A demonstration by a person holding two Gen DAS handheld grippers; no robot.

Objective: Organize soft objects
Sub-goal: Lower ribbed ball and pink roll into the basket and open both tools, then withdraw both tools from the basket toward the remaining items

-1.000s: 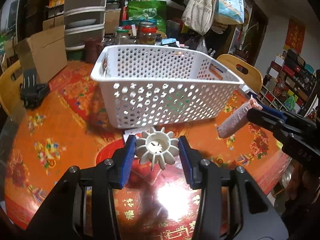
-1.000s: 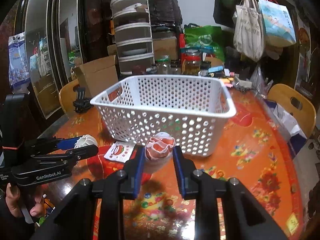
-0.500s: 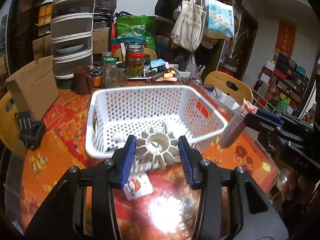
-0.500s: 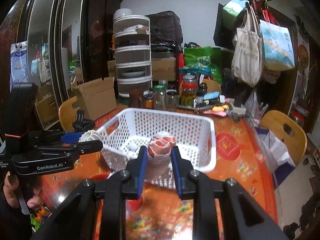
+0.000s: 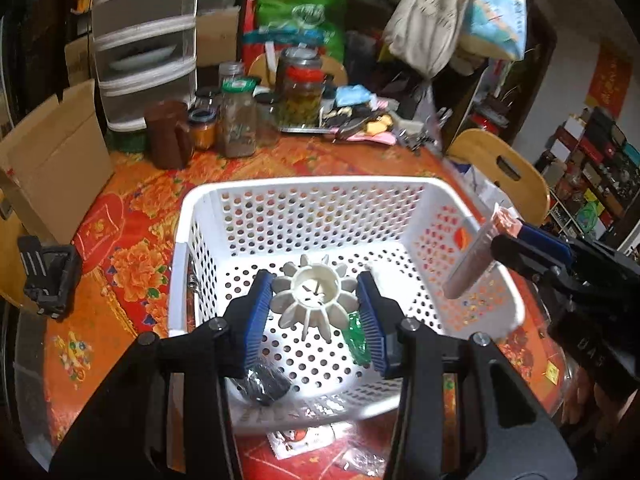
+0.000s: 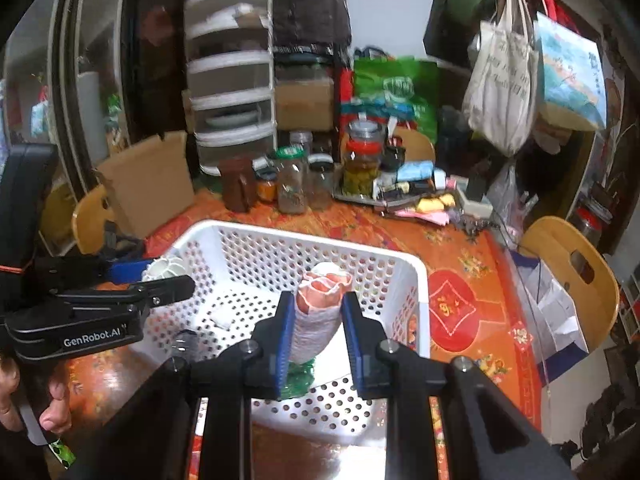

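My left gripper [image 5: 316, 300] is shut on a white ribbed, gear-shaped soft object [image 5: 316, 294] and hangs over the inside of the white perforated basket [image 5: 320, 188]. My right gripper [image 6: 316, 312] is shut on a pink rolled soft tube [image 6: 320, 312], also above the basket [image 6: 416, 276]. From the left wrist view the right gripper [image 5: 508, 240] holds the tube [image 5: 472, 264] over the basket's right rim. Seen in the right wrist view, the left gripper [image 6: 168, 276] carries the white object [image 6: 166, 270] at the basket's left side. A green item [image 5: 356, 336] and a dark item [image 5: 266, 386] lie in the basket.
Jars [image 5: 238, 120], a brown jug [image 5: 168, 136] and a stacked drawer unit [image 5: 144, 48] crowd the far table edge. A cardboard box [image 5: 52, 160] and a black clip [image 5: 48, 276] sit at the left. Wooden chairs [image 6: 568, 280] stand at the right. A small packet [image 5: 300, 440] lies before the basket.
Both grippers rose and moved forward with their objects, from in front of the basket's near wall to above its inside. The right jaws pressed the tube slightly tighter.
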